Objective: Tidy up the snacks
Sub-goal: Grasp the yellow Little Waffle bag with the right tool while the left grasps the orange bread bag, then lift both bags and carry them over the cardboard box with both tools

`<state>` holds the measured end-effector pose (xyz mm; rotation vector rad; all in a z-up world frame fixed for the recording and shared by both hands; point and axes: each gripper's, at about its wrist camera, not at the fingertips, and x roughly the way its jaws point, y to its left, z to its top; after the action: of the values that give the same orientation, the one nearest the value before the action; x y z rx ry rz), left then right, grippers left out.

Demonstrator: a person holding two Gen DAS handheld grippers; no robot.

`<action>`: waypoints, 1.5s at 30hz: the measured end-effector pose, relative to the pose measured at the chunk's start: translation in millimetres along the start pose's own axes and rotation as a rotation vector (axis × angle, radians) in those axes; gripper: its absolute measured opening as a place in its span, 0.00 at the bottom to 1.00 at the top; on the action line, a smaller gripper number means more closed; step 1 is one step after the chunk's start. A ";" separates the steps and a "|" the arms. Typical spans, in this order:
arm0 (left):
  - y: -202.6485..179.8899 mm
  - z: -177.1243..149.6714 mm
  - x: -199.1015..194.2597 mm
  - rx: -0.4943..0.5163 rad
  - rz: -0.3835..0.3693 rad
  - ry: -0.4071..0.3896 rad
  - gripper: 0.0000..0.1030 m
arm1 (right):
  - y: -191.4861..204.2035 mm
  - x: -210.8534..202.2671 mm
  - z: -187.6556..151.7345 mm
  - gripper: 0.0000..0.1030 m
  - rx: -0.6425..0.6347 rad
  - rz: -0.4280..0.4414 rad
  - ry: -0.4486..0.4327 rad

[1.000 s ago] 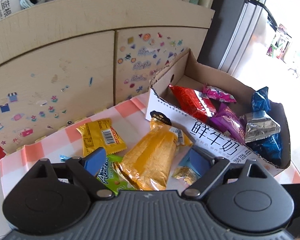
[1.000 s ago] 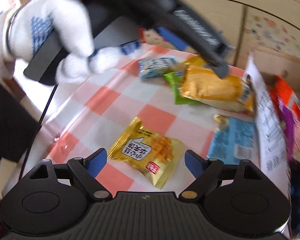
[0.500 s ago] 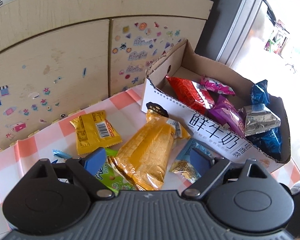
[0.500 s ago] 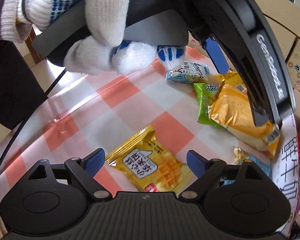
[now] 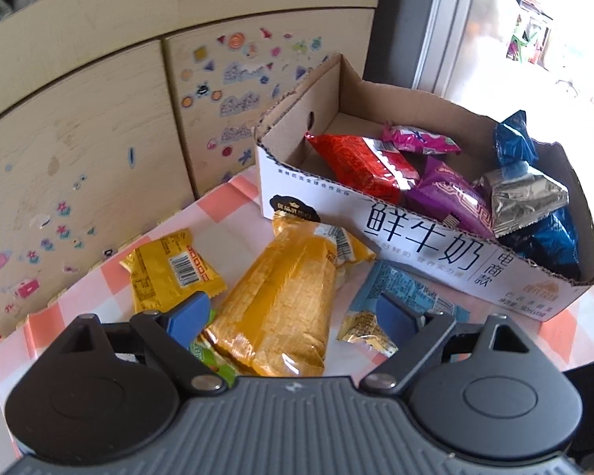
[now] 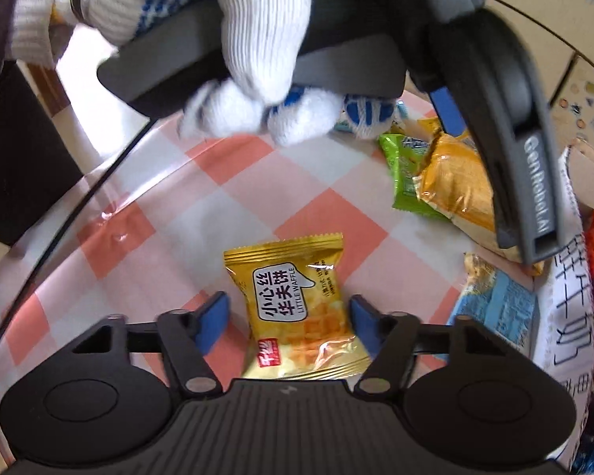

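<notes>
Straddling waffle packet point(image 6: 297, 312) — right gripper point(image 6: 287, 322) fingers spread, unclamped | left gripper point(image 5: 293, 316) — fingers wide, empty

A lived-in family home: a wooden cabinet point(image 5: 99, 126) whose doors carry children's stickers point(image 5: 241, 67) stands behind a table spread with a pink-and-white checked tablecloth point(image 6: 146, 213). A reused milk carton box point(image 5: 423, 253) serves as a snack bin, and a bright glass door point(image 5: 534, 19) opens to daylight beyond.
</notes>
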<state>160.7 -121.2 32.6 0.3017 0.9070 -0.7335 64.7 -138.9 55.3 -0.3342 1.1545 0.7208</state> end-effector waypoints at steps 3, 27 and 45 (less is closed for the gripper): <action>-1.5 0.1 2.5 0.007 -0.004 0.000 0.88 | 0.0 -1.2 -0.5 0.55 0.019 -0.012 -0.004; -20.9 -11.2 9.3 0.022 0.097 0.042 0.55 | -66.1 -33.2 -36.3 0.55 0.526 -0.281 0.048; -3.6 -44.9 -38.9 0.009 0.120 0.026 0.54 | -73.5 -38.9 -38.0 0.54 0.585 -0.257 0.005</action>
<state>115.6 -82.6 37.3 0.3712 0.9028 -0.6238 78.6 -228.4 67.5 0.0126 1.2438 0.1393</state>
